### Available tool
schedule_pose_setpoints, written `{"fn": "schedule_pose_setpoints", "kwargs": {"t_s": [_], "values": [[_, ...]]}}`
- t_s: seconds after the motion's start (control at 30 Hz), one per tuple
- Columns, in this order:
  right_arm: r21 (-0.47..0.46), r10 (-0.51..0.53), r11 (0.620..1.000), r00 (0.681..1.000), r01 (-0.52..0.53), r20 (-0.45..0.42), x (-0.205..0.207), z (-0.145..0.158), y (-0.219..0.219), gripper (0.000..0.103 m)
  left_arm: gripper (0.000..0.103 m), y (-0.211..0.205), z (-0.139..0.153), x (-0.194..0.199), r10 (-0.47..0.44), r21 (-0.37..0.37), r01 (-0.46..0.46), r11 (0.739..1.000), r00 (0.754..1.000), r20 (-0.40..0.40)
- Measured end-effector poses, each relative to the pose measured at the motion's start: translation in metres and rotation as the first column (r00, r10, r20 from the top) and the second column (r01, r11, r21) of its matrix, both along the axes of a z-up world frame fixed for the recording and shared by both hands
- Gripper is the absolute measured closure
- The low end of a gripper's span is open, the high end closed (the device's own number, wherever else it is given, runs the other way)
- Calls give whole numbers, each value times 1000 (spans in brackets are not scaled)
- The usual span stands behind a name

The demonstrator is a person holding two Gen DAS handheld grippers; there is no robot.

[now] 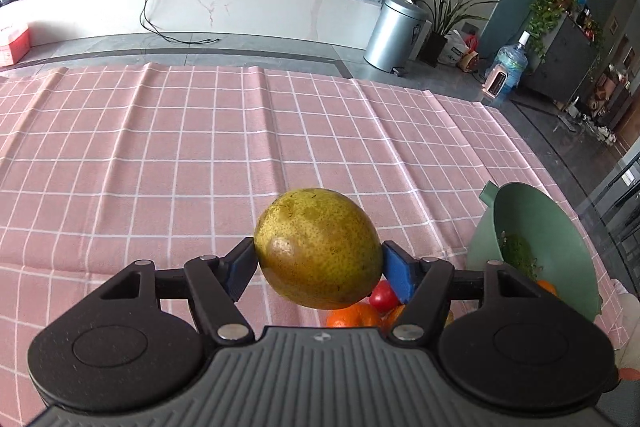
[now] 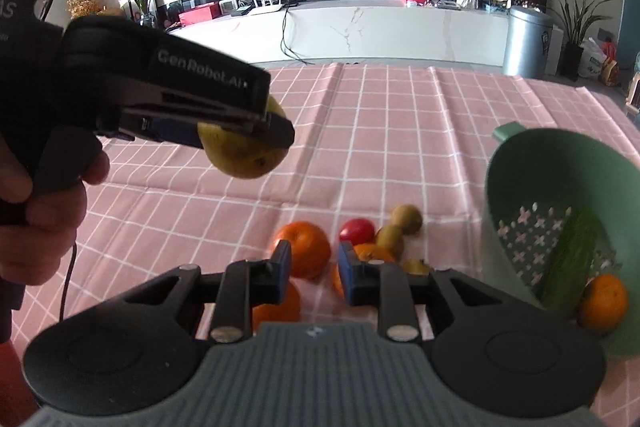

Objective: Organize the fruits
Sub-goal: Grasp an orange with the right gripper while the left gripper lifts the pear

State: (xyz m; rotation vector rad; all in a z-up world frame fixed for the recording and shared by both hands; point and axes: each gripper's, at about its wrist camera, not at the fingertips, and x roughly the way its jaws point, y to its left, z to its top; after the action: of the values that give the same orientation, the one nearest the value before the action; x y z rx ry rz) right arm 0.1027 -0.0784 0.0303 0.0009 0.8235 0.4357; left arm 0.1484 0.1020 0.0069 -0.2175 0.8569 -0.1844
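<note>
My left gripper (image 1: 318, 259) is shut on a yellow-green pear (image 1: 316, 247) and holds it in the air above the pink checked tablecloth (image 1: 160, 147). The right wrist view shows the same pear (image 2: 244, 155) at upper left. My right gripper (image 2: 314, 269) hovers over a cluster of fruit, its blue pads a narrow gap apart with nothing between them. The cluster has oranges (image 2: 306, 247), a red tomato (image 2: 357, 230) and two kiwis (image 2: 407, 219). At the right, a green colander (image 2: 560, 167) leans tilted, holding a cucumber (image 2: 576, 259) and an orange (image 2: 604, 303).
A person's hand (image 2: 44, 211) grips the left tool's handle at the left edge. The colander (image 1: 532, 211) sits near the table's right edge. Beyond the far table edge are grey floor, a metal bin (image 1: 394, 35) and a white TV cabinet (image 1: 240, 3).
</note>
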Motion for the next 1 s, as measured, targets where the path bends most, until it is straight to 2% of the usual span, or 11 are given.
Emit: {"fn": "schedule_pose_setpoints", "kwargs": {"t_s": [0.1, 0.27, 0.37, 0.4, 0.77, 1.0], "values": [[15, 17, 1000, 999, -16, -39, -12, -8, 9, 69, 26, 7, 0, -15, 24, -6, -25, 1000, 1000, -5], [-5, 43, 999, 997, -43, -70, -13, -19, 24, 68, 26, 16, -4, -30, 55, -14, -55, 998, 998, -6], [-27, 34, 999, 997, -36, -70, -9, -22, 28, 57, 26, 20, -9, -34, 58, -32, -58, 998, 998, -16], [-30, 31, 999, 997, -33, -75, -8, -23, 28, 57, 26, 21, -11, -35, 54, -34, -55, 998, 998, -20], [-52, 38, 998, 995, -42, -93, -8, -25, 34, 62, 26, 17, -13, -38, 31, -31, -31, 999, 999, -14], [-61, 56, 996, 993, -62, -102, -20, -3, 20, 63, 26, 3, -1, -47, 2, -16, -2, 1000, 1000, 13]]}}
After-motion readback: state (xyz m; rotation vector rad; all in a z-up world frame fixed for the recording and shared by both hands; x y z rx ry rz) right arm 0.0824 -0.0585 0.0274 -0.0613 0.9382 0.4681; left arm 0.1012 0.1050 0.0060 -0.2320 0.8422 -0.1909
